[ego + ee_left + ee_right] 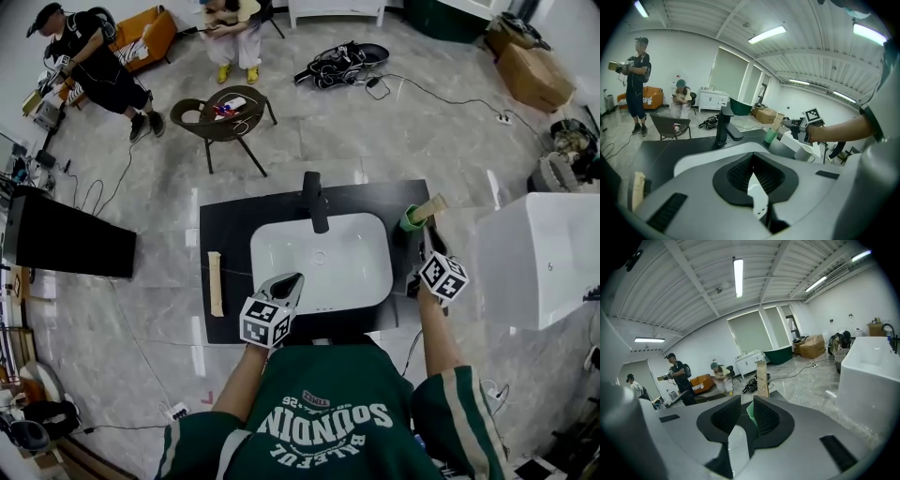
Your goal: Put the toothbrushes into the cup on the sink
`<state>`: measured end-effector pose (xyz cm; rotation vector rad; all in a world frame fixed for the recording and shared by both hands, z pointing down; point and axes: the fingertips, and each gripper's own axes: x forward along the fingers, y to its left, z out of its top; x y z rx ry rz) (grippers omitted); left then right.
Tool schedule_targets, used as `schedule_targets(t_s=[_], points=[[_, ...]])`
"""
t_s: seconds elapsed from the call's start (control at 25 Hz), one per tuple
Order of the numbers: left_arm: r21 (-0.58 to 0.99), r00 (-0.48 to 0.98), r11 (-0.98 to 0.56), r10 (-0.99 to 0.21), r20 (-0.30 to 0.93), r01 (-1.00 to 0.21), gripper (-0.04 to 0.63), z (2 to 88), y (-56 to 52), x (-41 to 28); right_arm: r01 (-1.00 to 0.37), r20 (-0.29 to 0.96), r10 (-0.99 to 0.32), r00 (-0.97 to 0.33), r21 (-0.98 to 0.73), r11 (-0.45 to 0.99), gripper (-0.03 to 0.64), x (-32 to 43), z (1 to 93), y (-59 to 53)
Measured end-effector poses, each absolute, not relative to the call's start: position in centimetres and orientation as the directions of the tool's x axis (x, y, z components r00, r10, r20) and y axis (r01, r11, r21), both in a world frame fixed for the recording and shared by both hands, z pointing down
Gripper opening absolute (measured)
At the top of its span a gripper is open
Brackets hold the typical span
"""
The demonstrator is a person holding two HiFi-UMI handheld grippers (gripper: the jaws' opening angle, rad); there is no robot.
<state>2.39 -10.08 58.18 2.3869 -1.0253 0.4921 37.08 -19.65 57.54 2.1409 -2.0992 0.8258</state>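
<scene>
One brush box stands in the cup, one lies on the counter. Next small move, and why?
Probably swing the left gripper leftward to the boxed toothbrush lying at the left of the counter, opening its jaws. It hangs shut and empty over the sink, the nearer tool. The right gripper is open at the green cup, where the other box already stands.

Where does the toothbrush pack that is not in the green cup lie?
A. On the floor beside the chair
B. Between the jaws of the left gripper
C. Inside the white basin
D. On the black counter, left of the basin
D: in the head view the beige pack lies flat on the black counter, left of the white basin, while the other pack stands in the green cup.
</scene>
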Motion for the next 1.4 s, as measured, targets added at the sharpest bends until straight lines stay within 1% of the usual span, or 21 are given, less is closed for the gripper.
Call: schedule_targets(t_s=[0.28, 0.64, 0.96, 1.4], points=[[0.299, 0.666, -0.607, -0.569, 0.484, -0.736, 0.011, 58.0, -10.0, 1.0, -0.949, 0.409, -0.909, -0.083, -0.31, -0.053, 0.06, 34.0, 57.6, -18.3], [0.301, 0.651, -0.585, -0.595, 0.471, -0.753, 0.011, 58.4, -10.1, -3.4, -0.955, 0.423, -0.894, -0.15, -0.294, 0.021, 0.055, 26.9, 58.5, -17.2], [0.301, 0.613, -0.536, -0.645, 0.457, -0.789, 0.011, 58.7, -10.0, -7.8, -0.937, 0.458, -0.84, -0.291, -0.314, 0.153, 0.054, 16.6, 61.1, -15.6], [0.307, 0.525, -0.426, -0.71, 0.469, -0.851, 0.011, 59.4, -8.4, -14.8, -0.886, 0.481, -0.752, -0.451, -0.341, 0.313, 0.054, 6.1, 62.4, -15.7]])
